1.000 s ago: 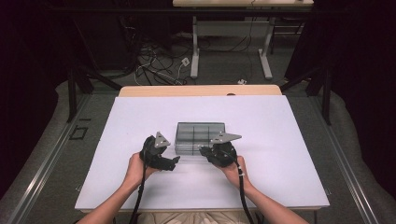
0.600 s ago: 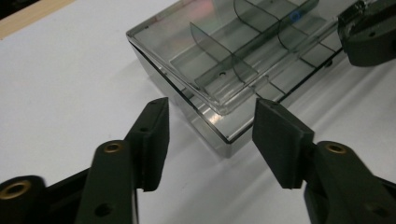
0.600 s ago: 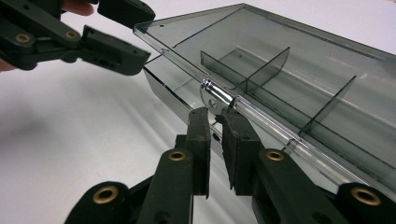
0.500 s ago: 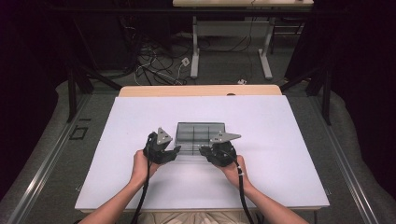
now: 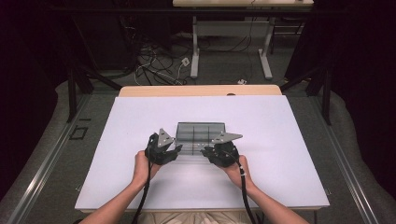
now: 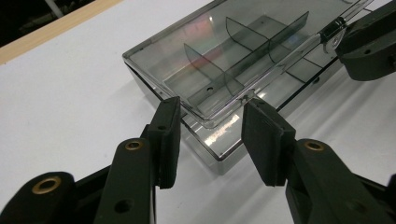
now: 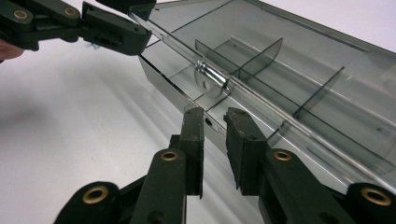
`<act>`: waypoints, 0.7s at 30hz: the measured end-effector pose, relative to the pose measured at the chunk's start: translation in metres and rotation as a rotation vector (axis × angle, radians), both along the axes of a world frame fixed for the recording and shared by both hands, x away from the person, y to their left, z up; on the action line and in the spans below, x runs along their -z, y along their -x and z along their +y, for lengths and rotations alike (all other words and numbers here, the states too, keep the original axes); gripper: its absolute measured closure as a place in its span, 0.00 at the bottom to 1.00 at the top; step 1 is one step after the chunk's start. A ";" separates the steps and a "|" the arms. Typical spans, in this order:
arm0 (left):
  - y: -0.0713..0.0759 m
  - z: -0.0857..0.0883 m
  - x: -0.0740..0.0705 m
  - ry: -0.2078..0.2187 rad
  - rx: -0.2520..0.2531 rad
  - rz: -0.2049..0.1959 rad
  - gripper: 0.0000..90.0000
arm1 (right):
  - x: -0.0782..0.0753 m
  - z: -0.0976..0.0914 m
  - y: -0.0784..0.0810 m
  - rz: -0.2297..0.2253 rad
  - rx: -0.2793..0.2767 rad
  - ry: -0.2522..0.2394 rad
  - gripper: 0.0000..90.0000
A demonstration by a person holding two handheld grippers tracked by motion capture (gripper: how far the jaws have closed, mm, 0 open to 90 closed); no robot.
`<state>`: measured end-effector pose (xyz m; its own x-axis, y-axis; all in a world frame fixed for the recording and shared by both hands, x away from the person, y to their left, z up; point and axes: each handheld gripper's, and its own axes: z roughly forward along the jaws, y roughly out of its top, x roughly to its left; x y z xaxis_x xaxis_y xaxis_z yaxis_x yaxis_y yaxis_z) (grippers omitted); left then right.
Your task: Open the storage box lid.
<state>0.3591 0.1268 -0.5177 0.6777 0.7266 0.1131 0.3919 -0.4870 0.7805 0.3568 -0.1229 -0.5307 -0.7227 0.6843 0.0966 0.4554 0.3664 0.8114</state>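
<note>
1. High view: the left gripper (image 5: 173, 150) has swung in against the clear divided box (image 5: 201, 136) since a second ago; the right gripper (image 5: 208, 151) sits at its other near corner.
2. Left gripper view: the jaws, just closing, flank the lid corner (image 6: 212, 122), half open, not pressing.
3. Right gripper view: narrow jaws, just opening slightly, straddle the box's front wall (image 7: 212, 133); whether they grip it cannot be told.

A smoky grey, see-through compartment box (image 5: 201, 135) is being shown on a white tabletop (image 5: 116, 140), flanked by black grippers with brass-coloured rivets.
</note>
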 end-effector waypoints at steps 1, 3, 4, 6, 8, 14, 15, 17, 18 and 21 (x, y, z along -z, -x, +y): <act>0.000 0.001 0.000 0.009 -0.003 -0.002 0.65 | 0.000 -0.001 0.000 0.005 0.001 0.008 0.83; 0.000 0.001 -0.001 0.018 -0.003 -0.006 0.66 | 0.000 -0.003 -0.001 0.012 0.017 0.021 0.81; 0.000 0.002 -0.001 0.016 -0.002 -0.008 0.66 | -0.001 -0.005 -0.001 0.024 0.020 0.030 0.81; -0.001 0.002 -0.002 0.016 0.001 -0.005 0.66 | -0.002 -0.007 -0.002 0.032 0.025 0.034 0.80; -0.001 0.003 -0.003 0.016 0.002 -0.004 0.66 | -0.002 -0.009 -0.002 0.040 0.020 0.048 0.77; -0.002 0.003 -0.005 0.029 0.003 -0.002 0.67 | -0.007 -0.021 0.001 0.058 0.027 0.075 0.71; -0.002 0.003 -0.005 0.030 0.001 -0.003 0.67 | -0.007 -0.023 0.001 0.059 0.033 0.073 0.70; -0.002 0.002 -0.005 0.035 -0.002 -0.004 0.67 | -0.009 -0.028 0.001 0.073 0.046 0.084 0.70; -0.002 0.003 -0.005 0.036 -0.001 -0.003 0.67 | -0.010 -0.031 0.002 0.075 0.053 0.088 0.70; -0.003 0.003 -0.005 0.037 -0.001 0.001 0.67 | -0.012 -0.037 0.001 0.062 0.077 0.096 0.69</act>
